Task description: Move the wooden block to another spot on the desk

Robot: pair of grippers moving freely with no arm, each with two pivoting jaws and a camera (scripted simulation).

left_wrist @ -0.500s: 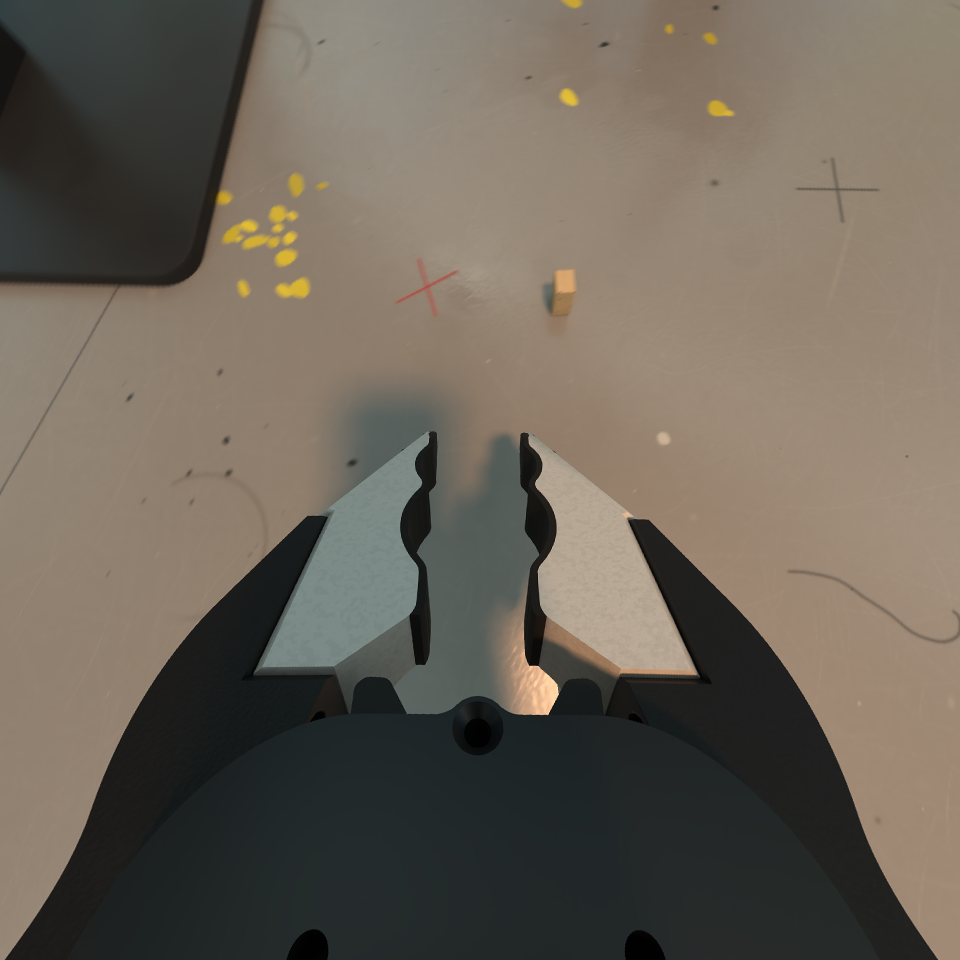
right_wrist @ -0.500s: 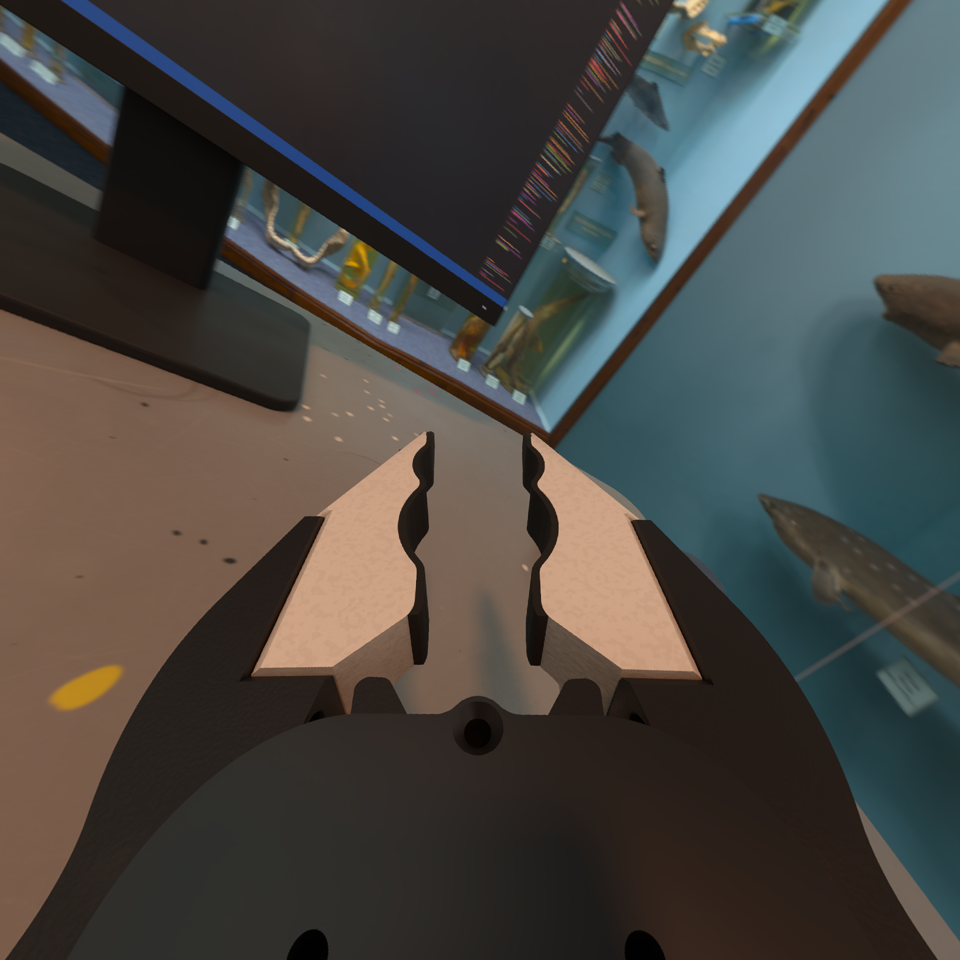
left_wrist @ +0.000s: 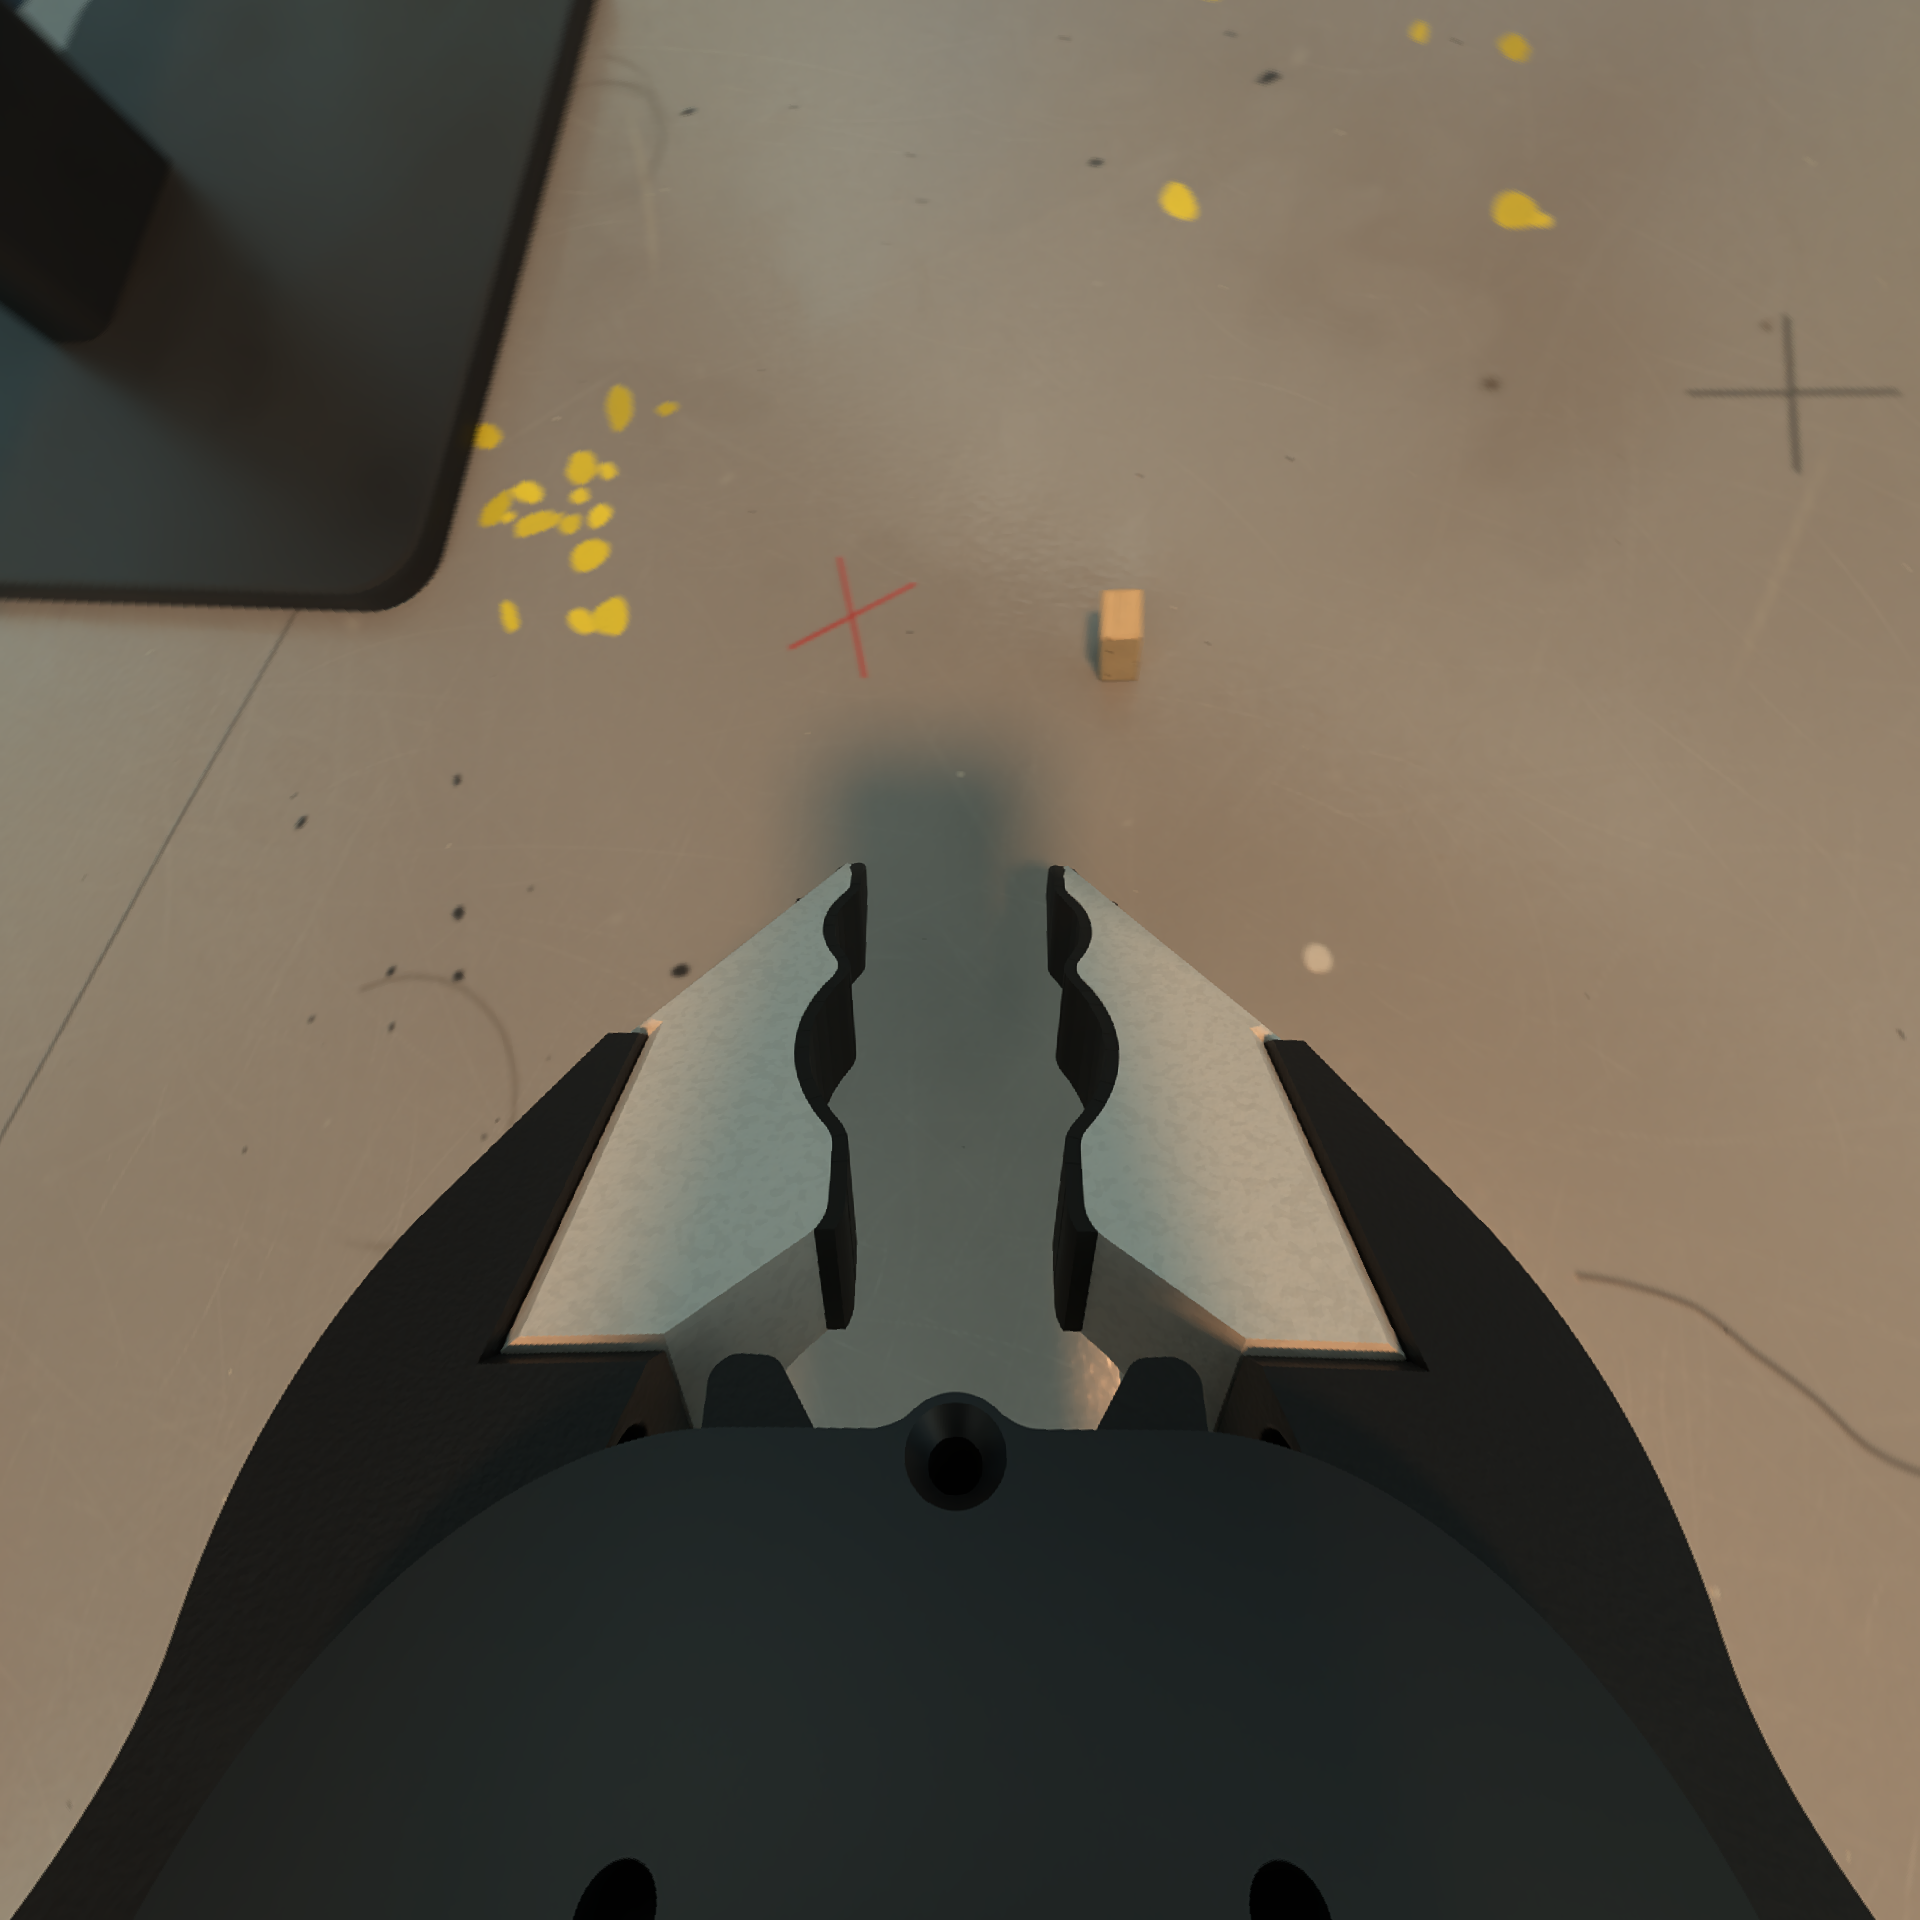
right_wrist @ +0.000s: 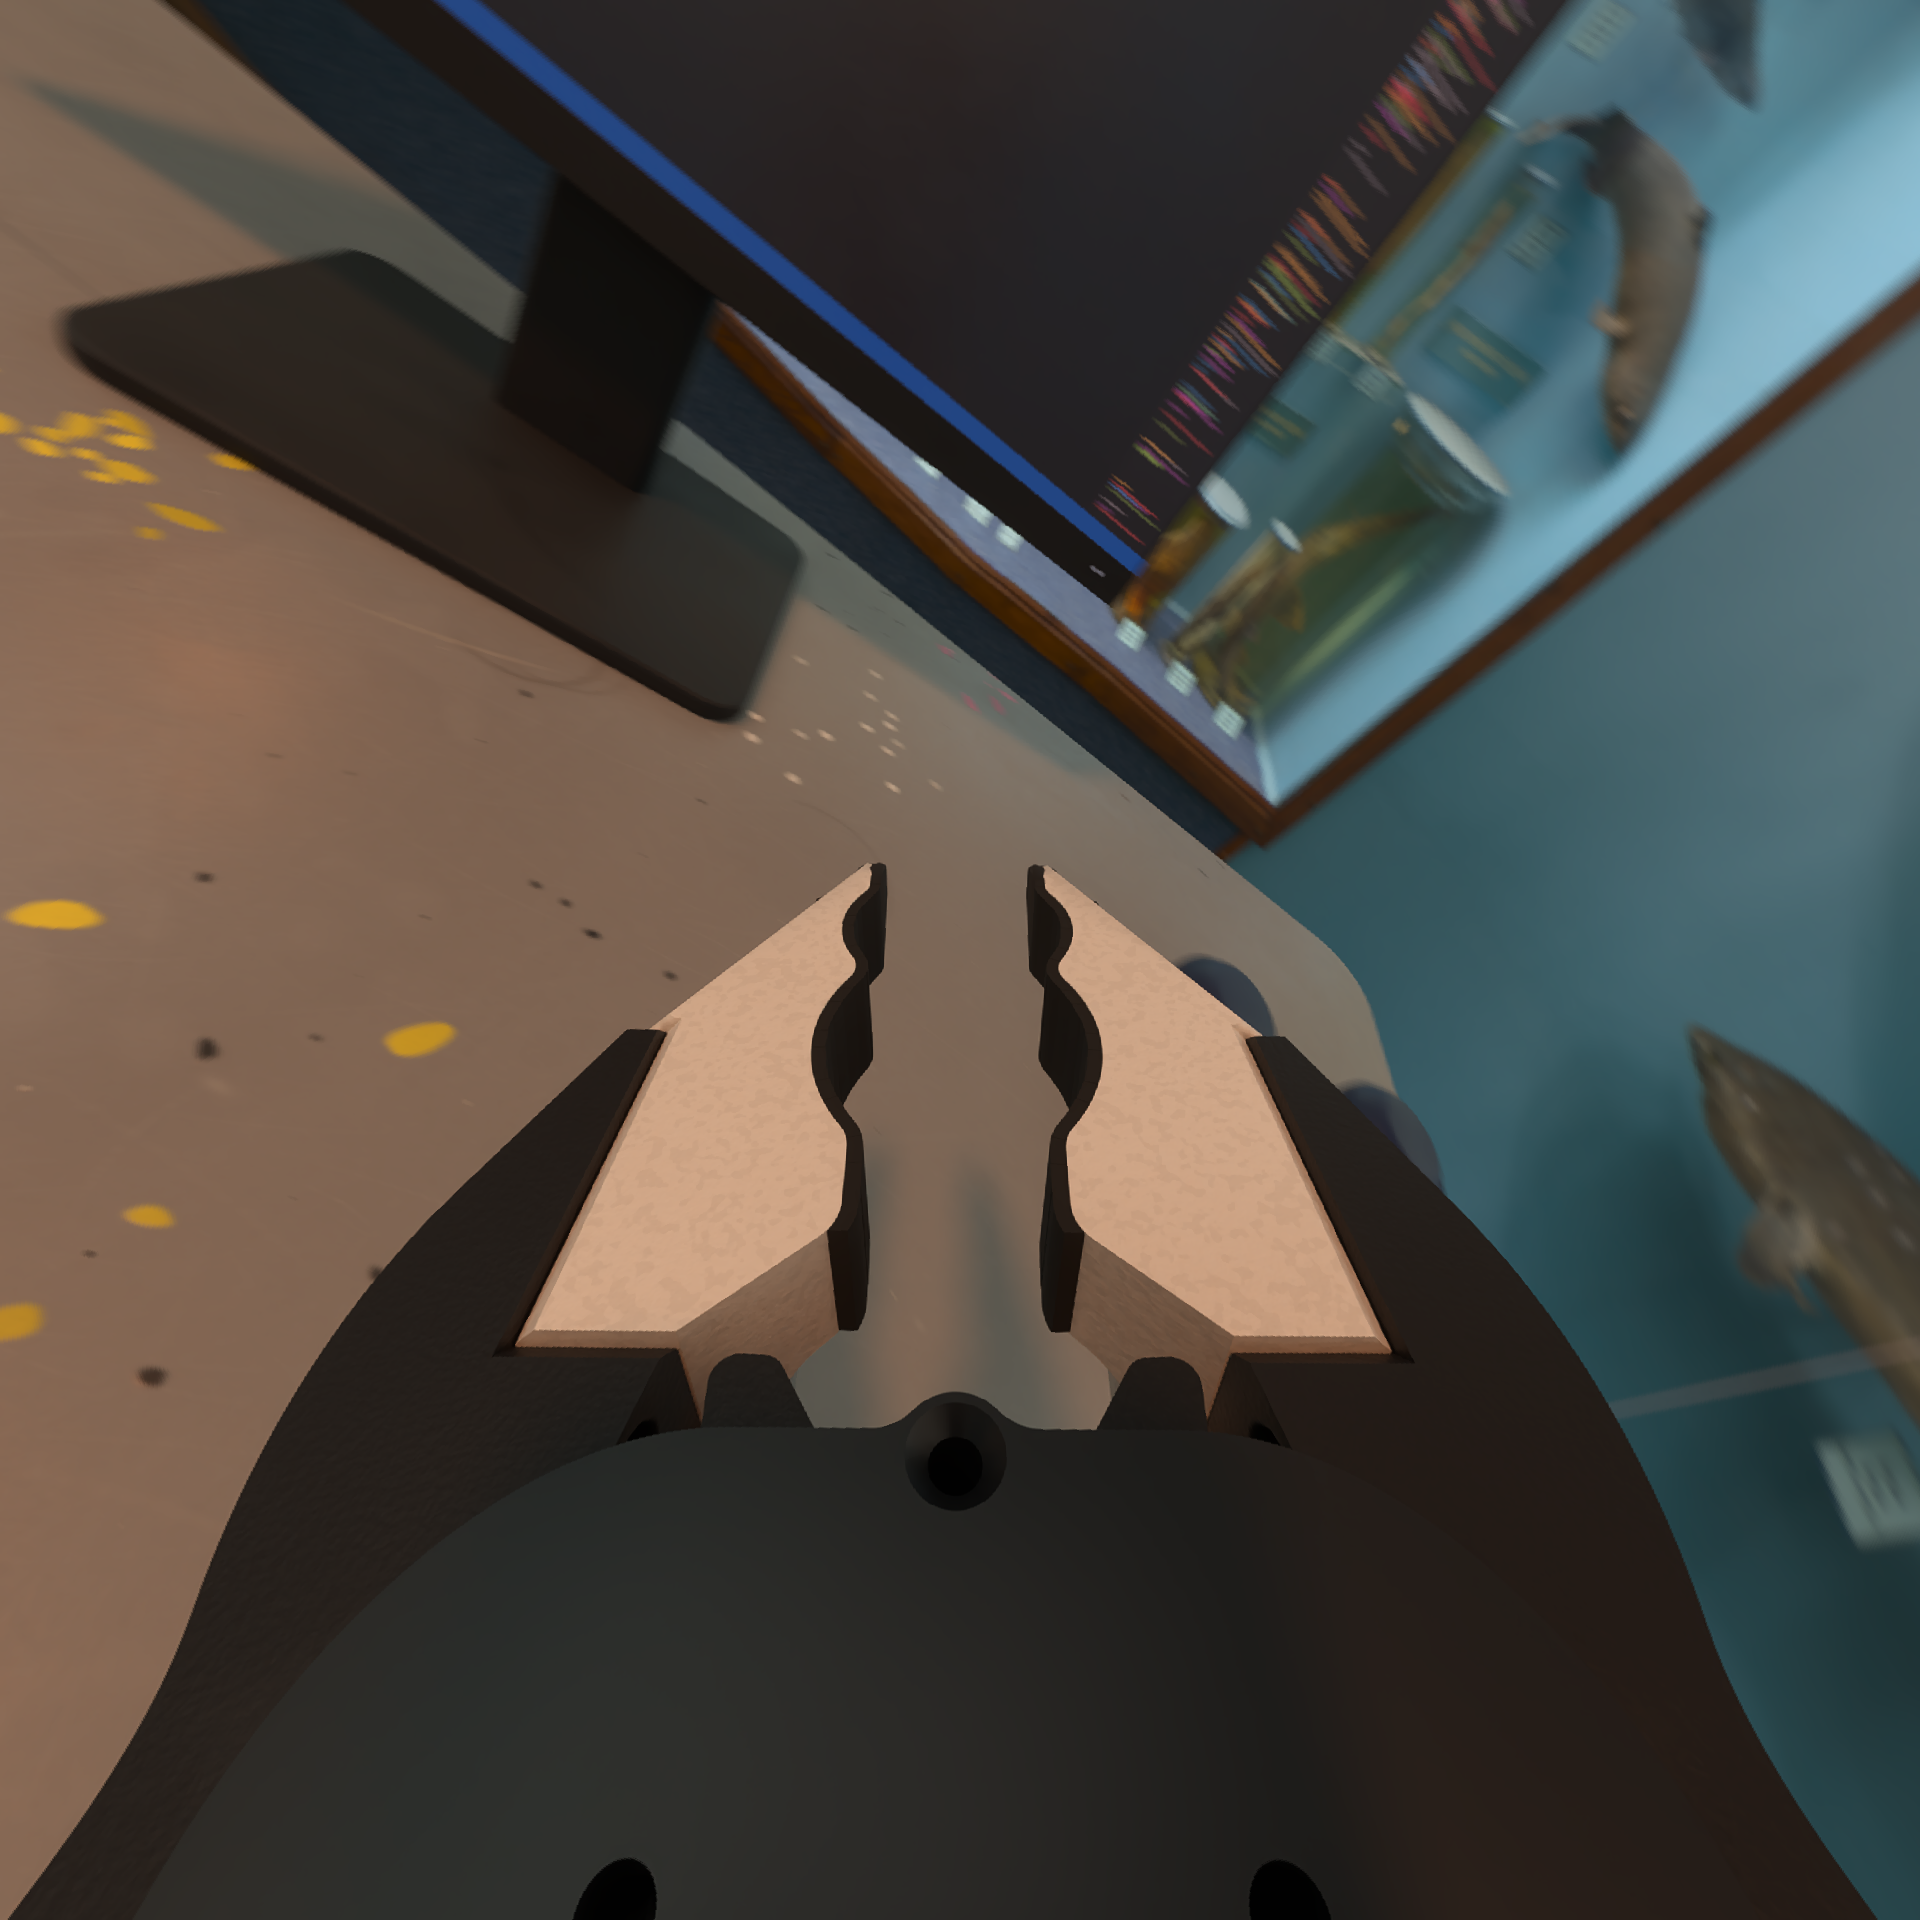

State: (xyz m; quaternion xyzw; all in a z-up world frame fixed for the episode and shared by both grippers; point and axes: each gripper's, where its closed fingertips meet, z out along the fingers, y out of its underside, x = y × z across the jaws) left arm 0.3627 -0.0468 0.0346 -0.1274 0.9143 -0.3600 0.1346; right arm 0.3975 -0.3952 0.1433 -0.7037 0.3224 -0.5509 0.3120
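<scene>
A small pale wooden block (left_wrist: 1121, 634) stands on the grey-brown desk (left_wrist: 1351, 727), ahead of my left gripper (left_wrist: 954, 878) and a little to its right. My left gripper is open and empty, held above the desk, well short of the block. My right gripper (right_wrist: 956, 878) is open and empty, over the desk near its rounded far corner (right_wrist: 1340, 977). The block does not show in the right wrist view.
A black monitor base (left_wrist: 270, 312) lies at the far left; the monitor (right_wrist: 987, 208) and its base (right_wrist: 436, 468) show in the right wrist view. A red cross (left_wrist: 852, 616), a dark cross (left_wrist: 1791, 393) and yellow paint spots (left_wrist: 566, 509) mark the desk.
My left gripper has moved slightly forward toward the block. My right gripper has swung so the monitor base and desk corner now sit more central, and its jaws have narrowed a little.
</scene>
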